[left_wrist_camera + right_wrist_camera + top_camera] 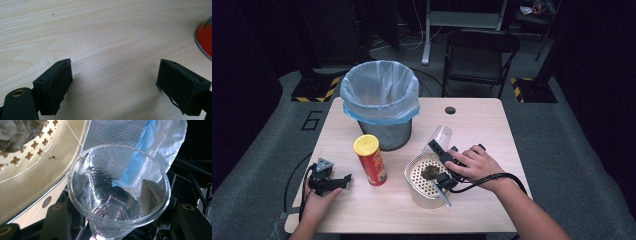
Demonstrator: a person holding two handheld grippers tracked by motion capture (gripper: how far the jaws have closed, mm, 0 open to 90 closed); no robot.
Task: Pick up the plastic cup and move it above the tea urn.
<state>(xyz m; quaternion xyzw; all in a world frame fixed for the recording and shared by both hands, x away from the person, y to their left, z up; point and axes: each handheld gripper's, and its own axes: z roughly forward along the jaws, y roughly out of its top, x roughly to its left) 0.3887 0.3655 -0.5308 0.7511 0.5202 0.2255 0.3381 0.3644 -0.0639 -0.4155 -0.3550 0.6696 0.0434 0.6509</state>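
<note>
My right gripper [438, 147] is shut on a clear plastic cup [441, 135], holding it tilted at the far edge of a cream strainer bowl [412, 170]. In the right gripper view the cup [117, 195] sits between the two black jaws of that gripper [122, 220]. It looks empty, with droplets on its wall. A dark wet clump [430, 172] lies on the strainer's perforated insert [37, 177]. My left gripper [331, 183] rests on the table at the front left. Its jaws stand wide open over bare wood [115, 82], with nothing between them.
A mesh bin [380, 90] lined with a blue bag stands at the back left of the table [482, 125]. A red can with a yellow lid [371, 160] stands between the two grippers, and its base edge [206, 37] is near the left gripper. A folding chair [479, 55] is behind the table.
</note>
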